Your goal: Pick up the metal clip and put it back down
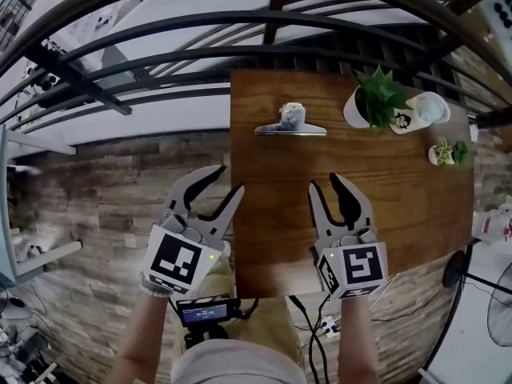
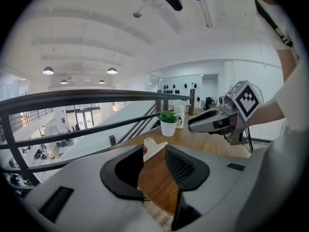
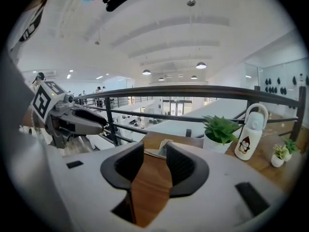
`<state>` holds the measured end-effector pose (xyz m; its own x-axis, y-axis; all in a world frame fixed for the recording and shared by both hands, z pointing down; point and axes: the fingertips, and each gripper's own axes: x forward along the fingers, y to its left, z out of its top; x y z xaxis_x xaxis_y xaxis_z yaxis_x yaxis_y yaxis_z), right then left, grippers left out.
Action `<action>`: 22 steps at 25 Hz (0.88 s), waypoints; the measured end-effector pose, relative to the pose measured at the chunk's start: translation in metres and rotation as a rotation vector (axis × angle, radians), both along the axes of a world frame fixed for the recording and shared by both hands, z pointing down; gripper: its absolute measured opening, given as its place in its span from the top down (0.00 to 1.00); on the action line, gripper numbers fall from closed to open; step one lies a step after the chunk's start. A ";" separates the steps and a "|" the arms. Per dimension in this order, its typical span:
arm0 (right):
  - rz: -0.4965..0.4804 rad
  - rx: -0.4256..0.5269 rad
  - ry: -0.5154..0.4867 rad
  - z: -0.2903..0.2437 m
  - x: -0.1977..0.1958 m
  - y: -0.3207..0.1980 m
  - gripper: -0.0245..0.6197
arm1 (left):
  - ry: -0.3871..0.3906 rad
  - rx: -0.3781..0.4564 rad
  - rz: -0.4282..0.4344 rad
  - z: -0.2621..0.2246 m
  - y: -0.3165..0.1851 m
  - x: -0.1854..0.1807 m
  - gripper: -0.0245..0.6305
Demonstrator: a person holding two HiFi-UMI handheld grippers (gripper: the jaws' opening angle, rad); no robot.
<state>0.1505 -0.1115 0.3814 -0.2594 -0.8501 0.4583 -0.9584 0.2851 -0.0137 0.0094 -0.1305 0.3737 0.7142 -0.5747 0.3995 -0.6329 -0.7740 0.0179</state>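
Note:
The metal clip (image 1: pixel 290 124) lies on the wooden table (image 1: pixel 400 190) toward its far side, handle up. It also shows beyond the jaws as the clip (image 2: pixel 153 146) in the left gripper view and the clip (image 3: pixel 161 150) in the right gripper view. My left gripper (image 1: pixel 218 182) hovers at the table's left edge, open and empty. My right gripper (image 1: pixel 326 184) is over the table's near half, also open and empty. Both point toward the clip and stand well short of it.
A potted plant (image 1: pixel 374 98), a white penguin bottle (image 1: pixel 422 111) and a small plant pot (image 1: pixel 446 153) stand at the table's far right. A dark metal railing (image 1: pixel 160 62) runs behind the table. Wood plank floor (image 1: pixel 96 206) lies left. A fan (image 1: pixel 500 294) stands at the right.

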 end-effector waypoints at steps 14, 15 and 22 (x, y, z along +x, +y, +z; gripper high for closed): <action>-0.126 -0.051 0.068 0.056 0.015 -0.062 0.72 | -0.005 -0.038 -0.032 0.047 -0.032 0.022 0.74; -0.132 -0.057 0.074 0.061 0.017 -0.066 0.72 | -0.005 -0.041 -0.034 0.049 -0.034 0.024 0.74; -0.187 -0.086 0.128 0.092 0.025 -0.091 0.72 | -0.011 -0.057 -0.047 0.069 -0.048 0.034 0.74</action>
